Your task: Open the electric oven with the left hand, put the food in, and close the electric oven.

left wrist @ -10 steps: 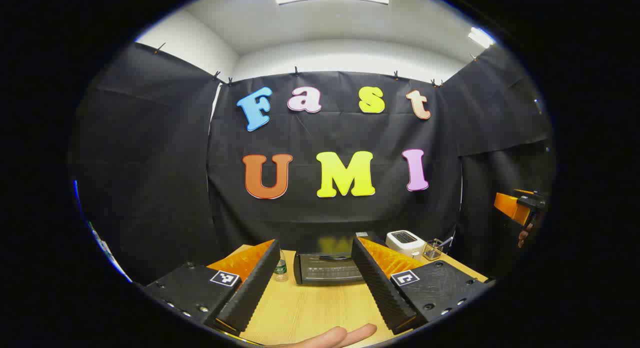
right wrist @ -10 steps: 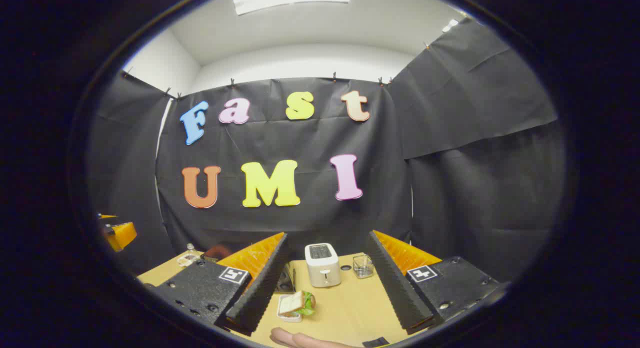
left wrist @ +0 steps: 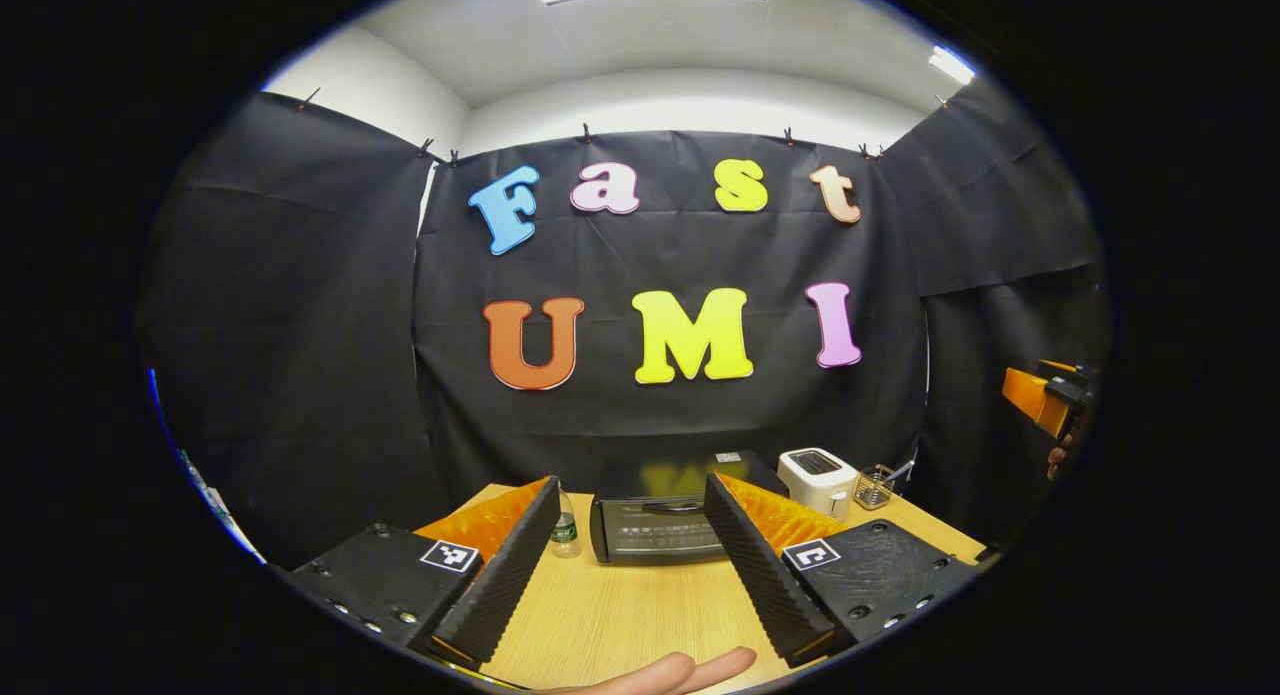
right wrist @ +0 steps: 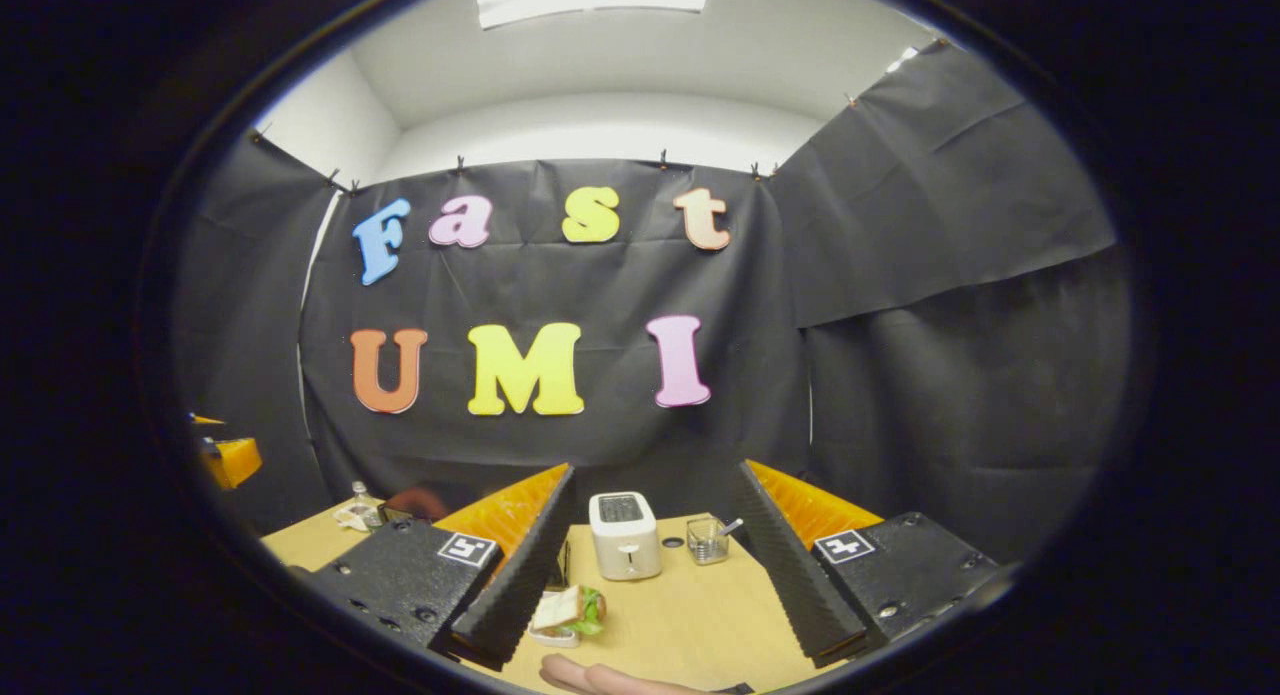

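Note:
A black electric oven (left wrist: 660,517) stands at the back of the wooden table (left wrist: 620,615), its door shut, straight ahead between my left gripper's fingers. My left gripper (left wrist: 633,595) hangs open above the table, well short of the oven. In the right gripper view, a sandwich on a small white plate (right wrist: 563,613) lies on the table just right of the left finger. My right gripper (right wrist: 662,600) is open above it, holding nothing. A slice of the oven (right wrist: 562,565) peeks out behind that finger. The right gripper (left wrist: 1045,400) also shows at the far right edge of the left gripper view.
A white toaster (right wrist: 624,548) and a clear glass holder with a utensil (right wrist: 708,541) stand at the back right. A small plastic bottle (left wrist: 564,531) stands left of the oven. A person's finger (left wrist: 670,672) shows at the bottom of each view.
Both views have tilted down slightly, so the oven, toaster and table stand higher and fuller in frame. Both grippers stay open.

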Tool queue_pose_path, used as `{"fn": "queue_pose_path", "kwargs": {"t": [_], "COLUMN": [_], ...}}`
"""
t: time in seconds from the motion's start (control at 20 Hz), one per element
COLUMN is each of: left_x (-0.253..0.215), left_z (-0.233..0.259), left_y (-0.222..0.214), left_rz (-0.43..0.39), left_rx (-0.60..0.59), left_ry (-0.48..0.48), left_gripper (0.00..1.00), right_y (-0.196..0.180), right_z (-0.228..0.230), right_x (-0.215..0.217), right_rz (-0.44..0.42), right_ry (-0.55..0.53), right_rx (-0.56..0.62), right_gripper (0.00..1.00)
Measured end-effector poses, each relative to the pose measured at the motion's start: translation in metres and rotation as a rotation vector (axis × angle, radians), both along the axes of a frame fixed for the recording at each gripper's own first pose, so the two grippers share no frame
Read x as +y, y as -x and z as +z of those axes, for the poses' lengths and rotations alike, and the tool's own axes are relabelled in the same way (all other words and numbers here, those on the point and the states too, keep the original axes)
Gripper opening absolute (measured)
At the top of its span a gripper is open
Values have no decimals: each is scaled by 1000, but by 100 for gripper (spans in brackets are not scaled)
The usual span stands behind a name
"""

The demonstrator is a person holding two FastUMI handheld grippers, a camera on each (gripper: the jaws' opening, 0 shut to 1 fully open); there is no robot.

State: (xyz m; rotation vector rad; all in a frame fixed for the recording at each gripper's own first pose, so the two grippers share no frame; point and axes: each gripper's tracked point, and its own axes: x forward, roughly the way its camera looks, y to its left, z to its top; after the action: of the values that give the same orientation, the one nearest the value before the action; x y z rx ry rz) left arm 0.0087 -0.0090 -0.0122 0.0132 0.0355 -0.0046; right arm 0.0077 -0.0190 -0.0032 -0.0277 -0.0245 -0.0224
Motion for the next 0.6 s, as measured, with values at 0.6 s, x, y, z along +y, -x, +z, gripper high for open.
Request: {"fn": "queue_pose_path", "kwargs": {"t": [0.6], "left_x": [-29], "left_z": [-16], "left_y": [-50], "left_rz": [-58], "left_rx": [55], "left_ry": [-2], "left_gripper": [95], "right_y": [-14], "right_z": [4], "right_x": [9], "right_rz": [57], "right_ry": [33], "right_rx": [-51], "right_gripper": [90]}}
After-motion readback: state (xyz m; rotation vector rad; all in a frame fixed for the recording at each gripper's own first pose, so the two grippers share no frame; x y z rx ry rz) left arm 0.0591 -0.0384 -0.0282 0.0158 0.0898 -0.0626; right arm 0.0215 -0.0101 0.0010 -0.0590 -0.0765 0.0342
